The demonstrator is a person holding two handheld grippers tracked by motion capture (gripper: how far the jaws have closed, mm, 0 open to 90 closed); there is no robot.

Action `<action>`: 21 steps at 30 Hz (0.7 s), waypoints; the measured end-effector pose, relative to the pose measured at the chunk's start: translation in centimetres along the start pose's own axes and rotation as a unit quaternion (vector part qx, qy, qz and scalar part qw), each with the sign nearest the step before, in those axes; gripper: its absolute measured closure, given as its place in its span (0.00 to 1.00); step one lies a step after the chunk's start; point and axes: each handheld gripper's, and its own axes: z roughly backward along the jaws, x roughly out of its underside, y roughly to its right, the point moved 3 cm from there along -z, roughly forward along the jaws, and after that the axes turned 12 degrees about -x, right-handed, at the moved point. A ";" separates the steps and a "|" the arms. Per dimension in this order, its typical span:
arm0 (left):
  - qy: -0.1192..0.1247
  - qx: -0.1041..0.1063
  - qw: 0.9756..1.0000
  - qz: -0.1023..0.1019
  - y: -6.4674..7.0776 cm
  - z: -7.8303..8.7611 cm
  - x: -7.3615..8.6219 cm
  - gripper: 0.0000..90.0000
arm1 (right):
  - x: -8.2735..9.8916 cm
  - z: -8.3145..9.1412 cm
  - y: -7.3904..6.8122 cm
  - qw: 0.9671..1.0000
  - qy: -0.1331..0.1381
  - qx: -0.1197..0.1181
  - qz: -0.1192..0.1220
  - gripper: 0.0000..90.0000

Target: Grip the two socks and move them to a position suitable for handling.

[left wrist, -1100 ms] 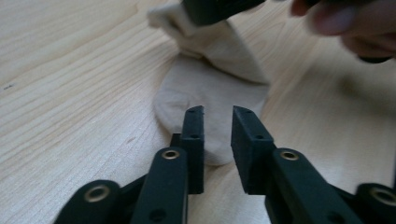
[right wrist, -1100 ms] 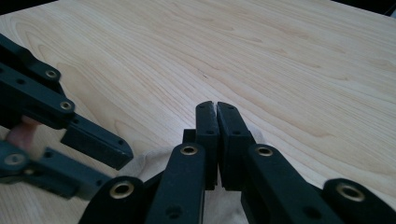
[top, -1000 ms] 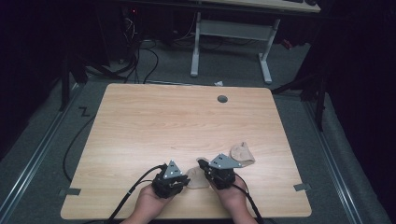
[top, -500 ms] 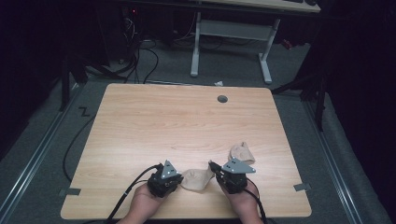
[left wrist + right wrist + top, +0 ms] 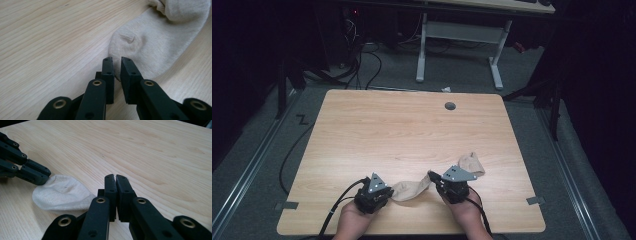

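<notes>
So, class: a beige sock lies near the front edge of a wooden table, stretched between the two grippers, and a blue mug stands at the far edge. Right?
Not quite. At the far edge there is a small round grey hole in the table, as the high view shows. The sock does lie between the left gripper and the right gripper.

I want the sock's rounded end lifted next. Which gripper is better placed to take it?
Probably the left gripper: its slightly parted jaws sit right at the sock's rounded end, while the right gripper looks shut mid-sock.
</notes>
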 end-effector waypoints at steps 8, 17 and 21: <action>-0.004 -0.006 1.000 0.007 -0.5 0.4 0.3 0.90 | -0.2 0.0 -0.3 1.000 0.000 -0.001 0.006 0.97; 0.031 0.008 0.999 -0.006 0.4 0.1 -1.9 0.89 | 1.4 2.3 0.3 1.000 -0.002 0.023 -0.017 0.95; 0.040 0.013 0.998 -0.036 1.8 -0.4 -2.7 0.87 | 2.6 3.7 0.4 0.999 -0.004 0.035 -0.032 0.94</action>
